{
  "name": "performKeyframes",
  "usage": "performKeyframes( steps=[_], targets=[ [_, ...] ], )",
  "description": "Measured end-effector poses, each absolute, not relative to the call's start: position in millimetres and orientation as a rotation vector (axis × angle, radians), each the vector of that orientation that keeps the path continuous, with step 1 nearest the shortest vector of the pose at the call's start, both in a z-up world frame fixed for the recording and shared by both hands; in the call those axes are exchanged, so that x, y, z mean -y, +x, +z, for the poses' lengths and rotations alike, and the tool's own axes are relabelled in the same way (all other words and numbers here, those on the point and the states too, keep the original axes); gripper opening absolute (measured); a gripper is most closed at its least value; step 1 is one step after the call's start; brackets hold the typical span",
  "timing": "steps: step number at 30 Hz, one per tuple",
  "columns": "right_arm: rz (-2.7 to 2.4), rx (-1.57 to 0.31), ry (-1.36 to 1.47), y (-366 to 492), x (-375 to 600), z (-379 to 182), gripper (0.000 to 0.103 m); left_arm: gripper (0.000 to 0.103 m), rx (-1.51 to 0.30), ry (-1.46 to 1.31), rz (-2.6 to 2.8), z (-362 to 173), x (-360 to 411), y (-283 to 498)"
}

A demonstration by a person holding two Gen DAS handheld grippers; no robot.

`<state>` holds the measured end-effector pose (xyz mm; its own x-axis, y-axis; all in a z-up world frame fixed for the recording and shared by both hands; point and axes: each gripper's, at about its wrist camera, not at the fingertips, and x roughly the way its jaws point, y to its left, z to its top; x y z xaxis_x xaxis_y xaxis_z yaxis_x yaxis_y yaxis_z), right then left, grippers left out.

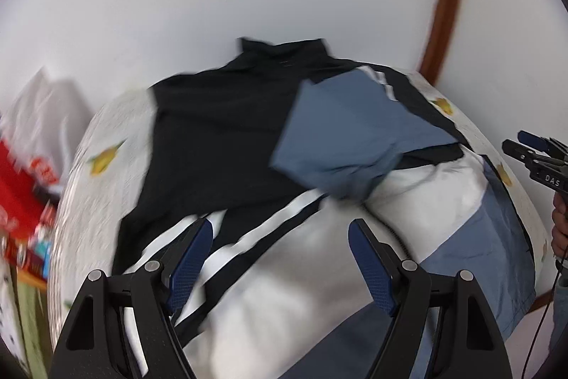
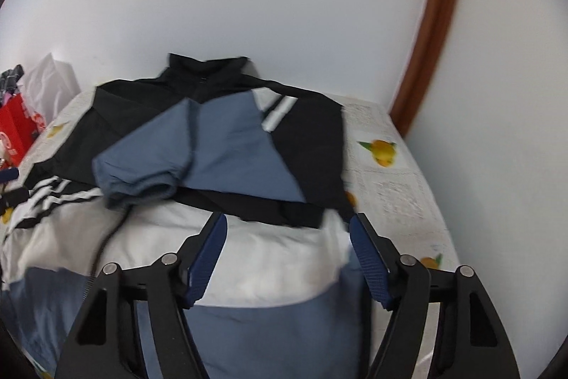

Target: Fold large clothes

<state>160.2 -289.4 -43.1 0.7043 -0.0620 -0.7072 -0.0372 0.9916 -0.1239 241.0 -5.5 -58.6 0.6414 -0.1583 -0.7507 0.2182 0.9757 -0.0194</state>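
A large jacket (image 1: 220,137) in black, white and slate blue lies spread on the table, collar toward the wall; it also shows in the right wrist view (image 2: 309,144). One blue sleeve (image 1: 340,134) is folded across its chest, also in the right wrist view (image 2: 170,144). My left gripper (image 1: 280,226) is open and empty just above the jacket's striped lower left part. My right gripper (image 2: 287,222) is open and empty above the white band near the jacket's lower right; it also shows at the right edge of the left wrist view (image 1: 522,144).
The table (image 2: 397,180) has a white cloth printed with oranges and stands against a white wall. A red box (image 2: 17,130) and white bags (image 2: 49,84) sit at its left. A brown door frame (image 2: 429,23) rises at the right.
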Motion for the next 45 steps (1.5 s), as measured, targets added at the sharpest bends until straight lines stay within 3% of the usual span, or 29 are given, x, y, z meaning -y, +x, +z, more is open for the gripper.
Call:
performKeyframes(
  steps=[3,14,20,23,25,28,38,45],
  targets=[
    [-0.048,-0.804,-0.08,161,322,-51,0.06,0.077,-0.845,0.133,-0.244,-58,37,254],
    [-0.125,-0.813,0.015,172,395,-86,0.059,0.077,-0.909,0.284,-0.291,-107,122,299],
    [-0.135,-0.833,-0.018,174,401,-103,0.059,0.069,-0.926,0.387,-0.271,-134,140,313],
    [-0.14,-0.844,-0.043,174,399,-108,0.059,0.056,-0.925,0.405,-0.236,-143,141,318],
    [-0.136,-0.847,-0.052,174,396,-109,0.059,0.028,-0.9,0.407,-0.193,-142,138,319],
    [-0.133,-0.843,-0.073,175,385,-105,0.059,0.012,-0.897,0.354,-0.213,-130,127,320],
    [-0.035,-0.784,-0.156,195,320,-72,0.059,0.011,-0.79,0.131,-0.069,-60,30,329],
    [0.021,-0.788,-0.147,240,287,-80,0.059,0.011,-0.815,-0.015,0.033,-63,-44,351]
  ],
)
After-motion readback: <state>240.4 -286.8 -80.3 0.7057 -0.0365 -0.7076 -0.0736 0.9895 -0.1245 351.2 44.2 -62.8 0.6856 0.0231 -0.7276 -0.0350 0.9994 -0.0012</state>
